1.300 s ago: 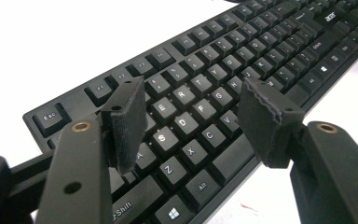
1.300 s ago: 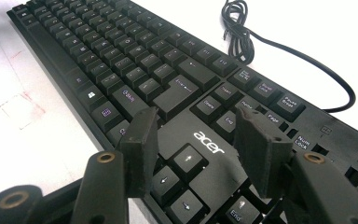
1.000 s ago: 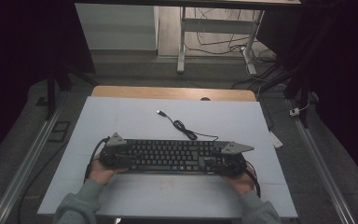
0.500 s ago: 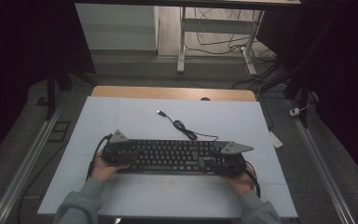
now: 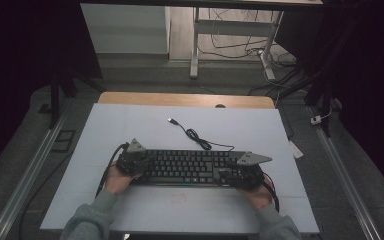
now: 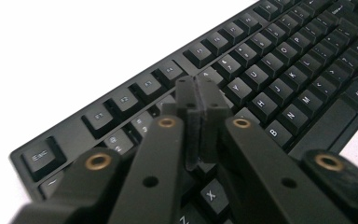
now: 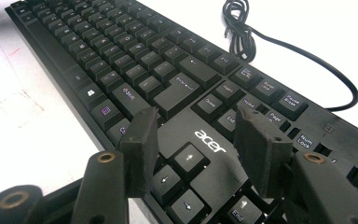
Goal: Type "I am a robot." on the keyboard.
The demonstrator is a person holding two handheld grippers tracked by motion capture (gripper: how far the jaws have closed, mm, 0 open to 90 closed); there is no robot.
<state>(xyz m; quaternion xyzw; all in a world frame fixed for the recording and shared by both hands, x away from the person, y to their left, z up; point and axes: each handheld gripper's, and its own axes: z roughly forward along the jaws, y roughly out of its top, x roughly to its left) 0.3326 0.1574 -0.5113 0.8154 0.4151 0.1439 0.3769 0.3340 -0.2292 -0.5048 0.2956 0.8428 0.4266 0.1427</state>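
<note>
A: We see one flat black plastic keyboard (image 5: 187, 167) with matte square keys, lying along the near part of the pale blue worktop (image 5: 130, 125). One thin black cable (image 5: 195, 136) curls away from its far edge, ending in a small plug.

B: We count two grippers. The left gripper (image 6: 197, 105) hovers low over the left keys, and its jaws have just been closing; now the pads meet with nothing between them.

A: The right gripper (image 7: 196, 140) sits over the arrow keys, jaws standing apart around open air, gripping nothing.

B: Two grey-sleeved forearms reach in, one hand at each end of the keyboard.
</note>
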